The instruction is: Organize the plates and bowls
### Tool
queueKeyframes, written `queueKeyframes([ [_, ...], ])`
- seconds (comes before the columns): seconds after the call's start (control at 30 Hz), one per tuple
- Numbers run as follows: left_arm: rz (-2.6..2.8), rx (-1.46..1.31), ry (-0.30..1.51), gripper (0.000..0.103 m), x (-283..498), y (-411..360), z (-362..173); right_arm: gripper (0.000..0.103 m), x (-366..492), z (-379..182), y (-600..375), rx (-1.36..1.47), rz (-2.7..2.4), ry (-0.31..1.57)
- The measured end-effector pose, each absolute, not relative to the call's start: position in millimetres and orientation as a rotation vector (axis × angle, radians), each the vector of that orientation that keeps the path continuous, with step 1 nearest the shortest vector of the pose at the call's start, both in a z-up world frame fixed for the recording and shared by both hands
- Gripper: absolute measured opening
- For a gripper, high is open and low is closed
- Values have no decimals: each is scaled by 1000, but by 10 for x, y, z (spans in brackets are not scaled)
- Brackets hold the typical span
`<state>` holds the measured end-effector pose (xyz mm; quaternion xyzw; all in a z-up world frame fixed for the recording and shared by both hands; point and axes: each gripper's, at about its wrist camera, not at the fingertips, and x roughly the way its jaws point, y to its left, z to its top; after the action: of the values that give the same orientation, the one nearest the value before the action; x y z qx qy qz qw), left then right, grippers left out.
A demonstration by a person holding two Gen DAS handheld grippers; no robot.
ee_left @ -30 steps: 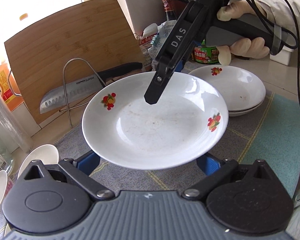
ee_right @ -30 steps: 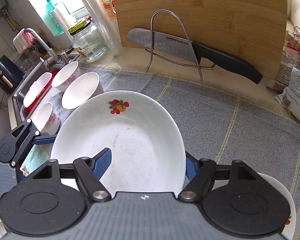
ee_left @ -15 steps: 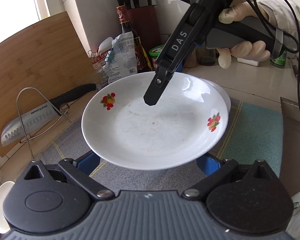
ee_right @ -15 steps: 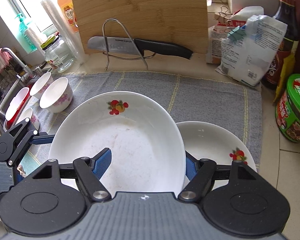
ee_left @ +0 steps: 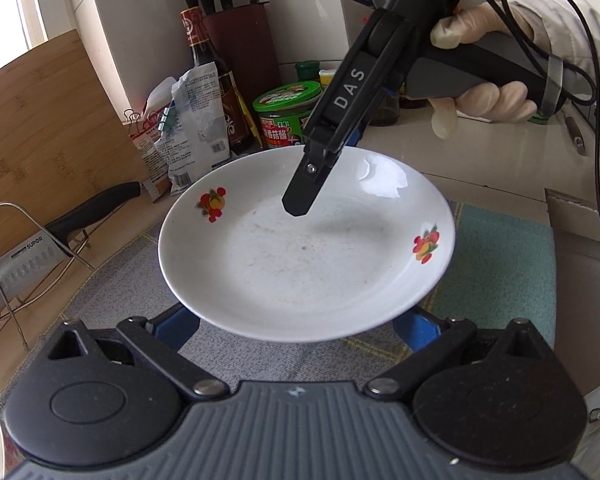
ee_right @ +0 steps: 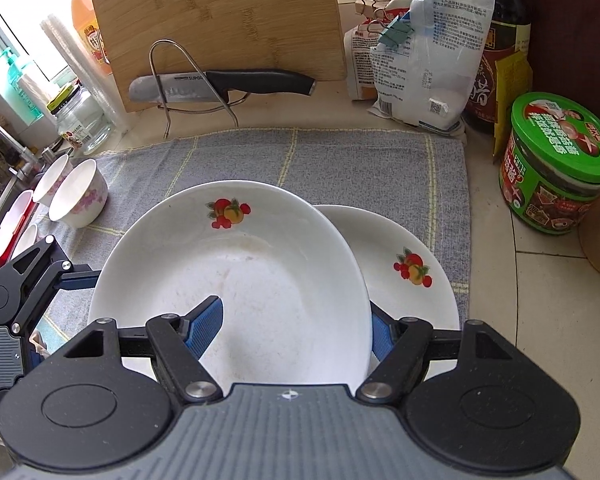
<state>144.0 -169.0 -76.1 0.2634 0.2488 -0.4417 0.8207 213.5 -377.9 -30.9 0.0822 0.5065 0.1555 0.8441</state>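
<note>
Right tongs (ee_right: pixel 296 332) clamp a plate's (ee_right: pixel 260 280) rim, holding it above another plate (ee_right: pixel 412 248) for stacking; left tongs (ee_left: pixel 300 324) cradle it underneath, grip unclear.

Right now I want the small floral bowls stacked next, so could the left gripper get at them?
Probably not yet: the left gripper is under the white fruit-print plate, helping carry it. The small floral bowls sit unobstructed on the grey towel.
</note>
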Motion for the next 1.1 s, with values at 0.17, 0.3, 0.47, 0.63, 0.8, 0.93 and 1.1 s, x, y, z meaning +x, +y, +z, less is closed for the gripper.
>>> queueKeyframes([
  [0.17,-945,567,537,102,1481,-1743,-760,79,2175,-395,-3823,185,327,1087],
  [0.3,-946,573,540,102,1506,-1771,-768,79,2210,-448,-3851,194,327,1097],
  [0.47,-949,575,548,102,1523,-1787,-786,79,2244,-502,-3860,194,321,1108],
  [0.63,-953,573,551,102,1549,-1792,-783,79,2267,-530,-3854,182,318,1115],
  [0.8,-958,569,547,102,1562,-1791,-776,80,2282,-585,-3828,157,307,1130],
  [0.93,-963,571,537,102,1552,-1777,-778,84,2298,-585,-3816,155,304,1142],
  [1.1,-976,571,519,102,1538,-1750,-780,89,2302,-589,-3782,138,291,1167],
])
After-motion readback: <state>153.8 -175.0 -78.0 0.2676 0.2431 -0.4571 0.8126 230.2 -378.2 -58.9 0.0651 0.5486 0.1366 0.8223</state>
